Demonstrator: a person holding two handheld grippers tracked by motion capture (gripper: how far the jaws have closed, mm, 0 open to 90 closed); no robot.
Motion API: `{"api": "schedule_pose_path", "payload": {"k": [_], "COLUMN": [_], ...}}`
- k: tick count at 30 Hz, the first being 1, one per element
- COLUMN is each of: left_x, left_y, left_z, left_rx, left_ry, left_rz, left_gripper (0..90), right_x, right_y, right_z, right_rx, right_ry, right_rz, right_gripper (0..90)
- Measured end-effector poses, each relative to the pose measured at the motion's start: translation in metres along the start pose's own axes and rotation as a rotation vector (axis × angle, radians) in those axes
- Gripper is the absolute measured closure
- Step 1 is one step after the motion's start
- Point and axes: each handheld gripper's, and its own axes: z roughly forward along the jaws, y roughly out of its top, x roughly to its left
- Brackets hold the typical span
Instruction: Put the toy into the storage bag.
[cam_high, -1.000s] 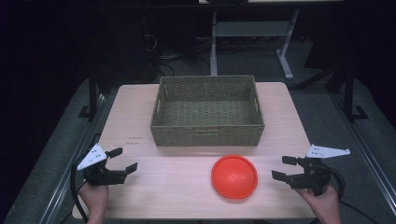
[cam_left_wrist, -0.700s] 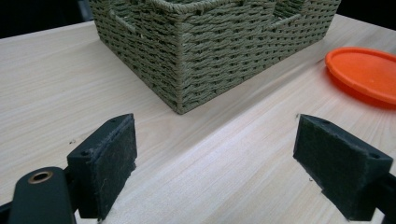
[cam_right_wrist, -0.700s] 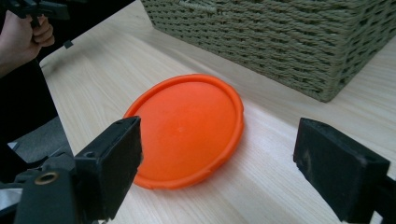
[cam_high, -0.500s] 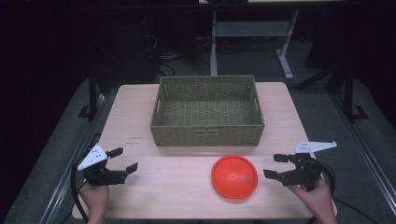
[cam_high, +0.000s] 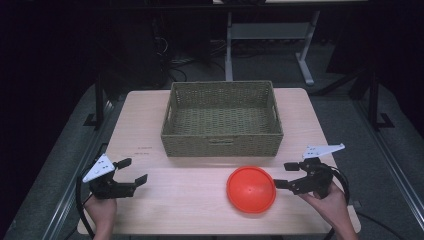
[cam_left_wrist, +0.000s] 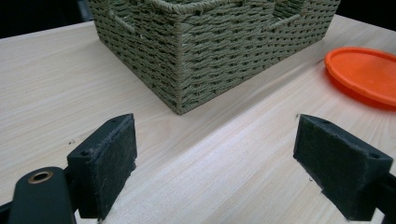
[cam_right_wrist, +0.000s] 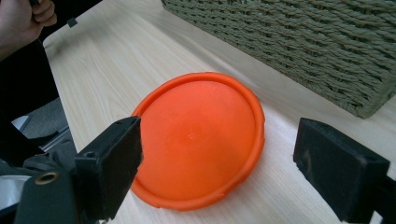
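Note:
An orange plate (cam_high: 251, 189) lies upside down on the wooden table (cam_high: 200, 200), in front of a woven basket (cam_high: 223, 119). My right gripper (cam_high: 285, 175) is open just right of the plate, its jaws pointing at the rim. In the right gripper view the plate (cam_right_wrist: 201, 135) lies right ahead of the wide-spread jaws. My left gripper (cam_high: 133, 170) stands open near the table's left front corner, holding nothing. In the left gripper view the basket's corner (cam_left_wrist: 187, 56) is ahead and the plate (cam_left_wrist: 364, 74) is off to the right.
The basket looks empty inside. Bare tabletop stretches between the two grippers and to the left of the basket. A small printed label (cam_high: 145, 149) marks the table left of the basket. Dark floor and a desk frame (cam_high: 265, 35) lie beyond the far edge.
My right gripper has moved left toward the plate's right rim, still open. The left gripper has stayed in place.

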Motion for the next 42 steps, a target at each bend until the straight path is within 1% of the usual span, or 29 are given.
{"api": "schedule_pose_path", "payload": {"k": [4, 5, 16, 17, 20, 21, 24, 25, 28, 29, 30, 31, 32, 33, 37, 41, 42], "left_x": [0.000, 0.000, -0.001, -0.001, -0.001, -0.001, -0.001, -0.001, -0.001, -0.002, -0.002, -0.002, -0.002, -0.002, -0.001, -0.001, -0.001], "left_y": [0.000, 0.000, 0.000, 0.000, 0.001, 0.001, 0.001, 0.001, 0.001, 0.001, 0.001, 0.001, 0.001, 0.001, 0.000, 0.001, 0.001], "left_z": [0.000, 0.000, 0.001, 0.001, 0.001, 0.001, 0.001, 0.001, 0.002, 0.002, 0.002, 0.002, 0.001, 0.001, 0.002, 0.001, 0.001], "left_rx": [0.000, 0.001, 0.000, -0.001, -0.001, -0.001, 0.000, 0.000, 0.001, 0.003, 0.003, 0.001, 0.001, 0.000, -0.001, -0.001, -0.002], "left_ry": [0.000, 0.000, -0.001, -0.001, -0.002, -0.001, -0.002, -0.001, -0.002, -0.002, -0.002, -0.003, -0.003, -0.002, -0.002, -0.001, -0.003], "left_rz": [0.000, 0.003, 0.002, 0.000, -0.001, 0.006, 0.004, 0.001, 0.000, 0.002, 0.002, 0.002, 0.006, 0.005, -0.004, 0.002, 0.000], "left_gripper": [12.7, 12.6, 12.7, 12.6, 12.7, 12.6, 12.6, 12.6, 12.7, 12.7, 12.7, 12.7, 12.7, 12.7, 12.6, 12.7, 12.6], "right_x": [-0.002, -0.002, -0.003, -0.004, -0.005, -0.005, -0.006, -0.008, -0.010, -0.013, -0.014, -0.014, -0.015, -0.018, -0.023, -0.027, -0.028], "right_y": [0.002, 0.004, 0.014, 0.016, 0.017, 0.019, 0.020, 0.021, 0.021, 0.021, 0.021, 0.021, 0.021, 0.021, 0.020, 0.019, 0.019], "right_z": [0.004, 0.007, 0.017, 0.019, 0.020, 0.023, 0.026, 0.029, 0.032, 0.036, 0.038, 0.038, 0.040, 0.044, 0.050, 0.056, 0.057], "right_rx": [0.012, 0.028, 0.074, 0.086, 0.091, 0.102, 0.110, 0.122, 0.138, 0.156, 0.166, 0.166, 0.177, 0.202, 0.227, 0.252, 0.253], "right_ry": [0.007, 0.010, 0.018, 0.019, 0.024, 0.026, 0.032, 0.037, 0.042, 0.050, 0.051, 0.051, 0.051, 0.050, 0.048, 0.054, 0.055], "right_rz": [0.004, 0.008, 0.010, 0.012, 0.016, 0.010, 0.014, 0.018, 0.030, 0.035, 0.036, 0.036, 0.040, 0.048, 0.051, 0.059, 0.053], "right_gripper": [14.7, 14.7, 14.7, 14.7, 14.7, 14.7, 15.1, 15.2, 16.9, 19.4, 20.0, 20.0, 21.3, 22.4, 25.6, 29.1, 30.2]}}
